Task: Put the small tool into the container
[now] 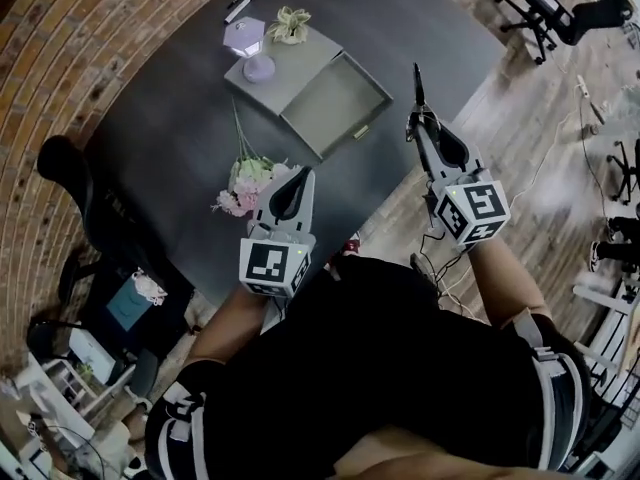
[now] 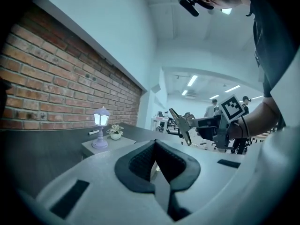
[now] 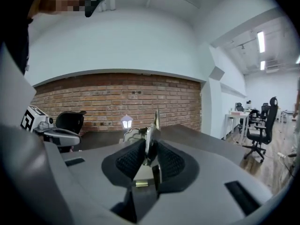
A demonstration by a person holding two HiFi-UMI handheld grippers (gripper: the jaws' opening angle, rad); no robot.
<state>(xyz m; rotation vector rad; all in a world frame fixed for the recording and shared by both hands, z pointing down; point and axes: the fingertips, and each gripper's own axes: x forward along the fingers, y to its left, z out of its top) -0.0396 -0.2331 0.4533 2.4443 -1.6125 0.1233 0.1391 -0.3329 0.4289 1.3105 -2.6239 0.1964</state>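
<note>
The small tool (image 1: 418, 86), a slim metal plier-like piece, sticks out past the tips of my right gripper (image 1: 421, 120), which is shut on it. This gripper hangs off the table's right edge, to the right of the open grey container (image 1: 337, 104). In the right gripper view the tool (image 3: 152, 134) stands upright between the pads. My left gripper (image 1: 299, 175) is shut and holds nothing, over the table's near edge beside the flowers. The left gripper view looks past its closed jaws at the right gripper's tool (image 2: 182, 125).
A lit lilac lamp (image 1: 251, 44) and a small potted plant (image 1: 290, 24) stand on the grey block next to the container. Pink artificial flowers (image 1: 248, 182) lie on the dark table (image 1: 180, 128). Pens (image 1: 240, 3) lie at the back. Office chairs (image 1: 70, 168) stand around.
</note>
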